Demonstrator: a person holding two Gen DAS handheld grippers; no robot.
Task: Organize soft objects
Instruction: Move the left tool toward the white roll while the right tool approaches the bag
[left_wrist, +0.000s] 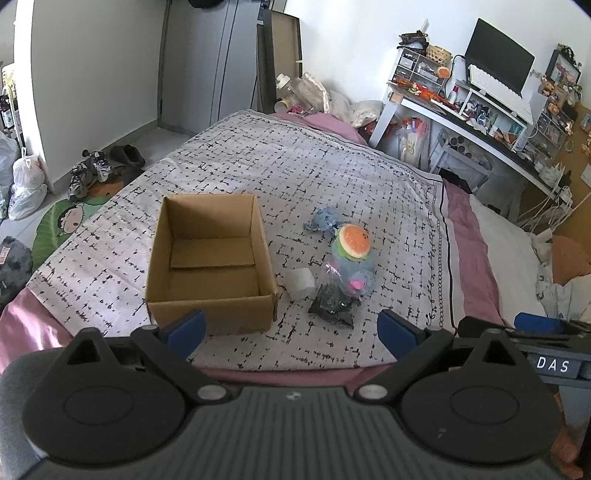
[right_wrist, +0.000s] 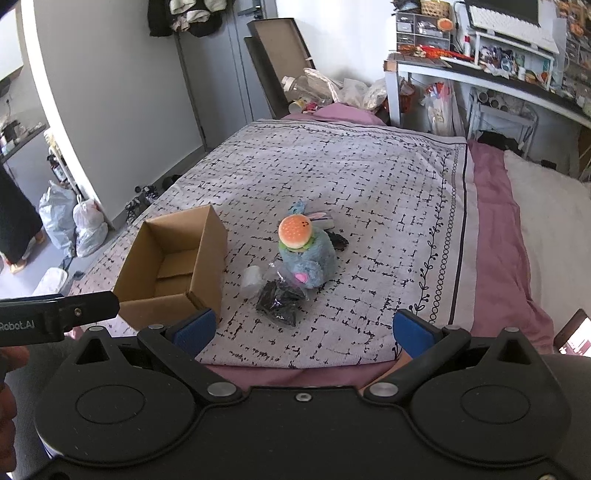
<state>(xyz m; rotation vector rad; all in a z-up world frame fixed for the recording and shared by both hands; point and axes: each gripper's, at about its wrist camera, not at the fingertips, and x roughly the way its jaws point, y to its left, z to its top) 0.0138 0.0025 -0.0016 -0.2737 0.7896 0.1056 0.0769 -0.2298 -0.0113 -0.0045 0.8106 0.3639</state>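
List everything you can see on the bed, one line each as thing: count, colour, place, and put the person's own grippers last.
cardboard box: one, brown, open and empty, left on the quilt.
burger toy: one, orange bun, on top of the blue plush.
blue plush: one, light blue with pink patch, right of the box.
small blue toy: one, blue, behind the plush.
white soft block: one, white, between box and plush.
dark packet: one, black, in front of the plush.
left gripper: one, black with blue pads, open, holding nothing.
right gripper: one, black with blue pads, open, holding nothing.
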